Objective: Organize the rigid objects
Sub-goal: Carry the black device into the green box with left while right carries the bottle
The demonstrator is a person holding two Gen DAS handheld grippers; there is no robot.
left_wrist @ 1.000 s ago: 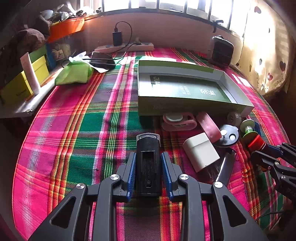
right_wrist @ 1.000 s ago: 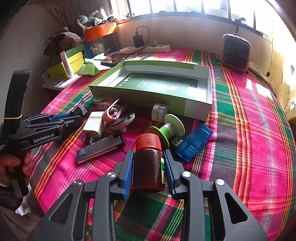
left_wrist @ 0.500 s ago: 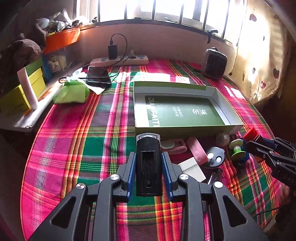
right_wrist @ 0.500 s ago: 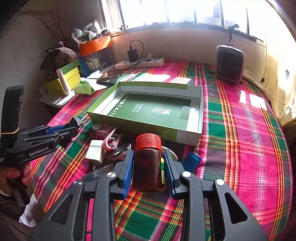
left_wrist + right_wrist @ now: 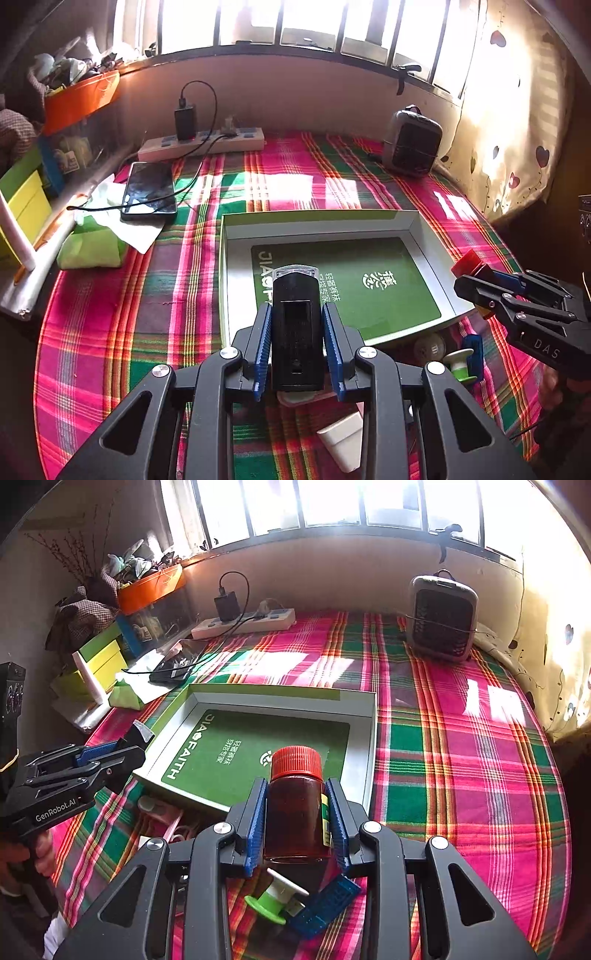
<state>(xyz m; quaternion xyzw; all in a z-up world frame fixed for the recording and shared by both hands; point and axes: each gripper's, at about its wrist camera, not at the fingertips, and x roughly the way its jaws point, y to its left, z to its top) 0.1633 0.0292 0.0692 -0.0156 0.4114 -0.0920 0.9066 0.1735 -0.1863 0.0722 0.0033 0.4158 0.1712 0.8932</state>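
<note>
Left wrist view: we see our left gripper (image 5: 297, 354) clamped on a black plastic block (image 5: 295, 332), held above the near edge of the open green box (image 5: 430, 236) on the plaid cloth (image 5: 110, 295). Our right gripper (image 5: 297, 819) is clamped on a brown bottle (image 5: 295, 812) with a red cap (image 5: 296, 762), raised over the near right corner of the same box. Below the bottle a green spool (image 5: 271, 901) and a blue case (image 5: 325, 904) lie on the cloth, just beside each other. A phone (image 5: 149, 192) lies well apart, near the power strip (image 5: 201, 142)
</note>
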